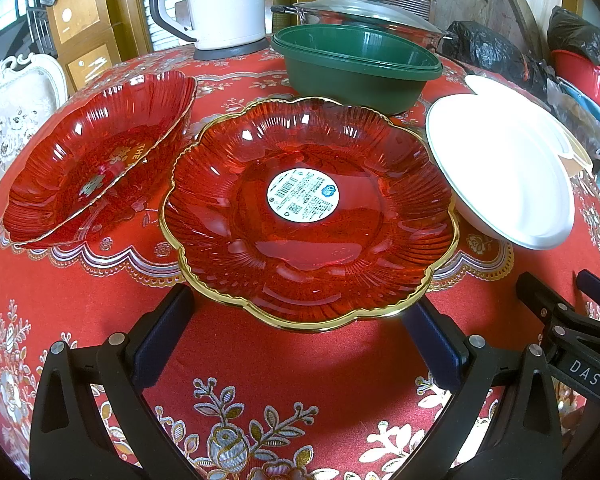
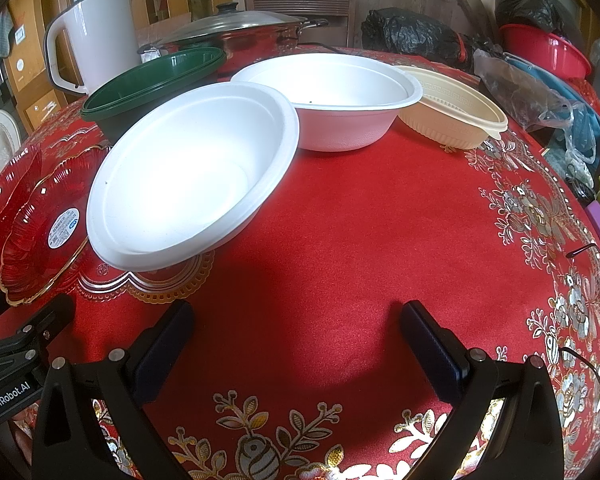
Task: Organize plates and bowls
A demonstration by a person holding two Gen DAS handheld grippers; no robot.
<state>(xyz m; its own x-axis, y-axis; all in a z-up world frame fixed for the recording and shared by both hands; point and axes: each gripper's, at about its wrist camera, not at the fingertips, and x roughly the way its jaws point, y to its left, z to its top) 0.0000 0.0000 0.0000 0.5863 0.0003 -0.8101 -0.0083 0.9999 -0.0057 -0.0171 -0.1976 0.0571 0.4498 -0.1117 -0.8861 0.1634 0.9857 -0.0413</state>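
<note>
Red tablecloth (image 1: 260, 360): both grippers, left gripper (image 1: 300, 336) and right gripper (image 2: 298, 340), gape empty; the gold-rimmed red plate (image 1: 308, 248), probably stiff and slick, is best pinched at its near rim.

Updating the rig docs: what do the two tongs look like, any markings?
Both tongs are matte black plastic. The left tongs and right tongs each have two angled fingers with dark navy pads and silver rivets. White lettering marks the bodies: "DAS" on the right one, "GenRobot.AI" on the left. No cables or sleeves visible.

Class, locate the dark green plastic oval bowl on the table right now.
The dark green plastic oval bowl stands at the table's far side, behind the gold-rimmed red glass plate, between the white electric kettle and the lidded steel pot.
</note>
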